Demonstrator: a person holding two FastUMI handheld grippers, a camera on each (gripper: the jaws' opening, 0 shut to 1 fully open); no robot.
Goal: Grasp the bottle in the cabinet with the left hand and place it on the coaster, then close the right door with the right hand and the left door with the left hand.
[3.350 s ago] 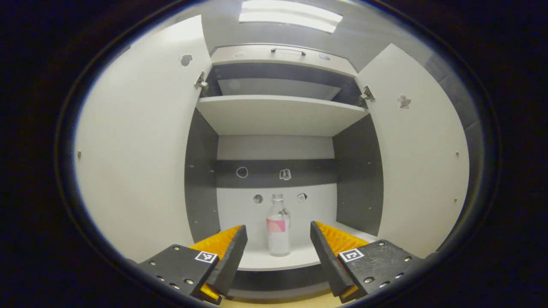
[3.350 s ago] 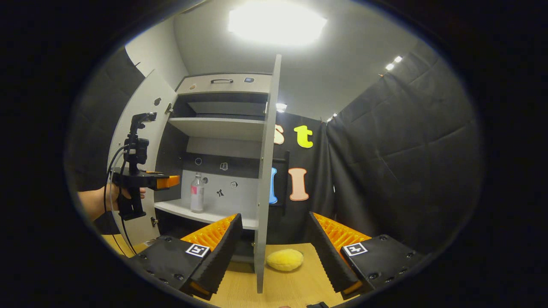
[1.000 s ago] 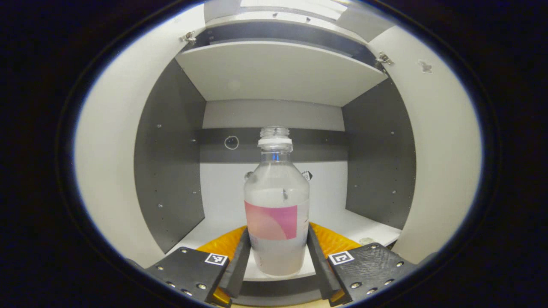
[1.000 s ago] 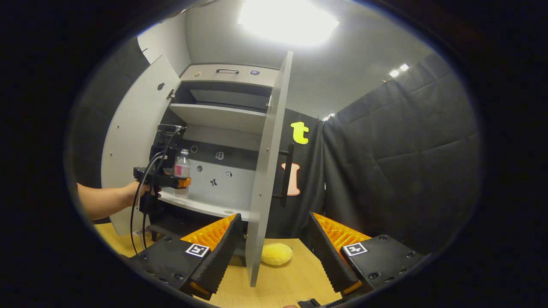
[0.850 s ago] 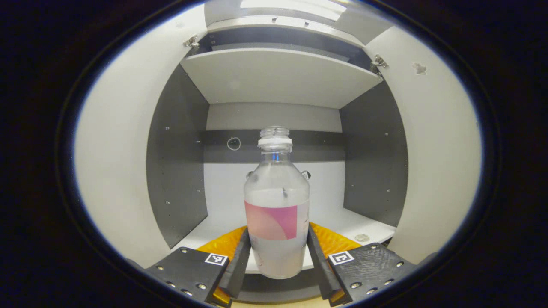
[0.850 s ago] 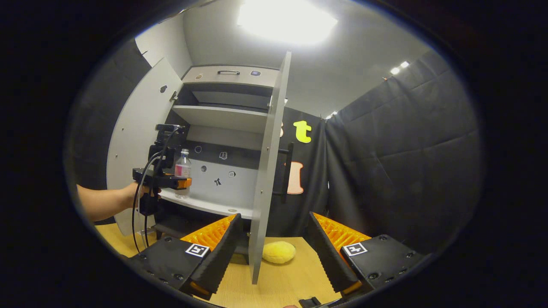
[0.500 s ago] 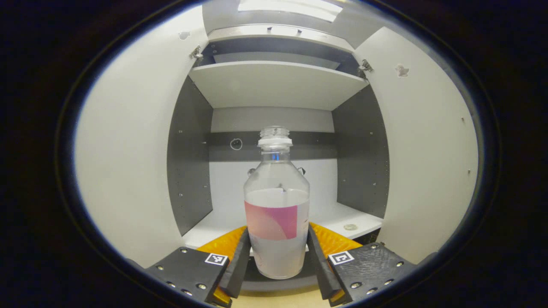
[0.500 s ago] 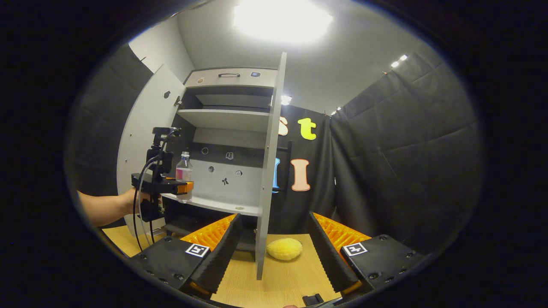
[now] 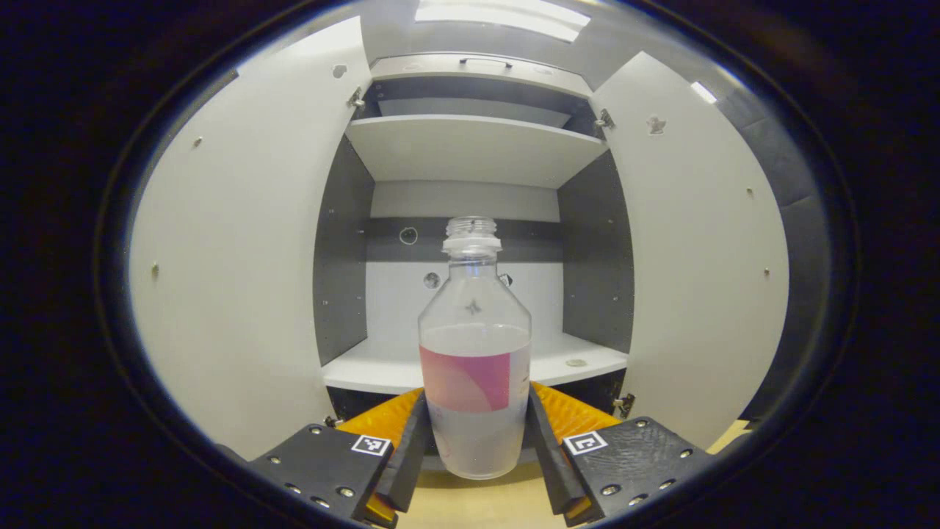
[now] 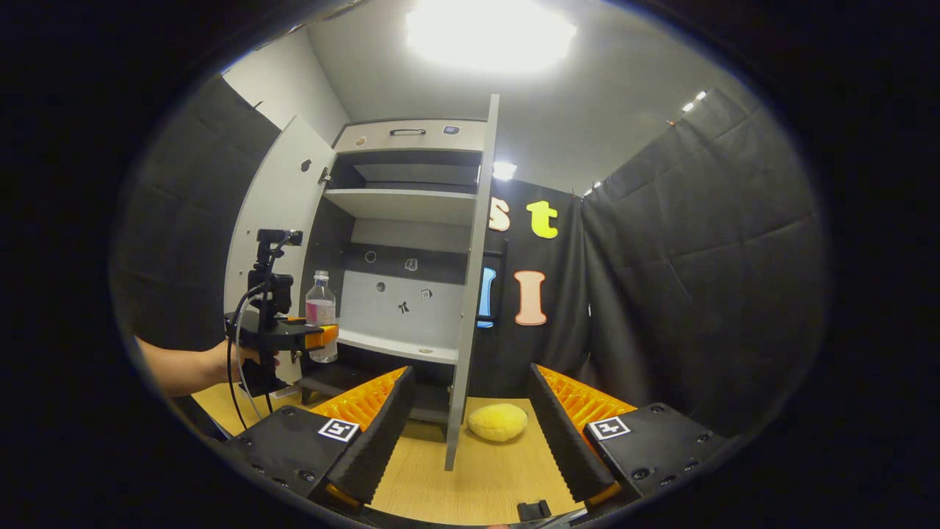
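The left gripper point(image 9: 474, 441) is clamped on the bottle point(image 9: 474, 353), upright between its fingers and clear of the cabinet point(image 9: 470, 147) ahead, ready for the coaster, probably below; the right gripper point(image 10: 470, 426) waits with jaws spread

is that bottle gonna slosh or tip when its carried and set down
Probably some slosh: the bottle looks about half full and its neck has no cap, so a tilt could spill. The left tongs clamp its lower body, so the top may sway. It is tall with a narrow base, so likely tippy when set down.
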